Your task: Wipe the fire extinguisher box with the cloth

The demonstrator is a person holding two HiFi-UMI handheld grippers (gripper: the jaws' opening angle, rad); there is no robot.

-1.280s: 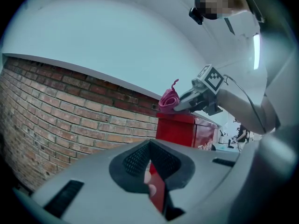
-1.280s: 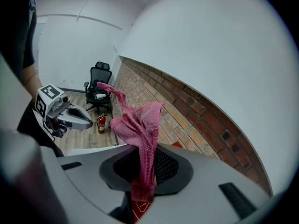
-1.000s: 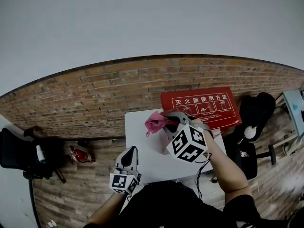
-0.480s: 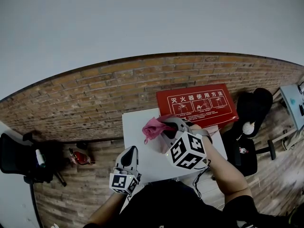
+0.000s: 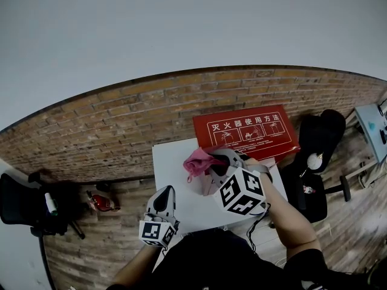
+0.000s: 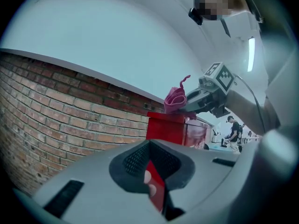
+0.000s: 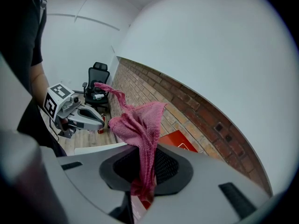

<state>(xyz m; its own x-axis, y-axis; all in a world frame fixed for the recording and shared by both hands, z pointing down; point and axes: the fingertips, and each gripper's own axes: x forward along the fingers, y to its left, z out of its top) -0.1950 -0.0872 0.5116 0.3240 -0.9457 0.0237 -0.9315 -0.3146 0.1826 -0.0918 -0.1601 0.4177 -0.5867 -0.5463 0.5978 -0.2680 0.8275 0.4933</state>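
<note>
The red fire extinguisher box [image 5: 245, 132] with white print stands at the far right edge of the white table [image 5: 175, 189], against the brick wall. My right gripper [image 5: 210, 164] hovers over the table just in front of the box. It is shut on the pink cloth [image 5: 197, 161], which bunches up out of the jaws [image 7: 140, 122]. My left gripper [image 5: 163, 199] is low at the table's near edge, shut and holding nothing. In the left gripper view the box [image 6: 166, 127] and the cloth [image 6: 175, 99] lie ahead, and the gripper [image 6: 152, 146] points at them.
A black office chair [image 5: 24, 201] stands at the left, with a small red extinguisher [image 5: 100, 201] on the floor beside it. Another black chair [image 5: 320, 144] is right of the box. The brick wall [image 5: 121, 125] runs behind the table.
The right gripper with the cloth has drifted slightly left and toward me, away from the box. The left gripper has stayed put.
</note>
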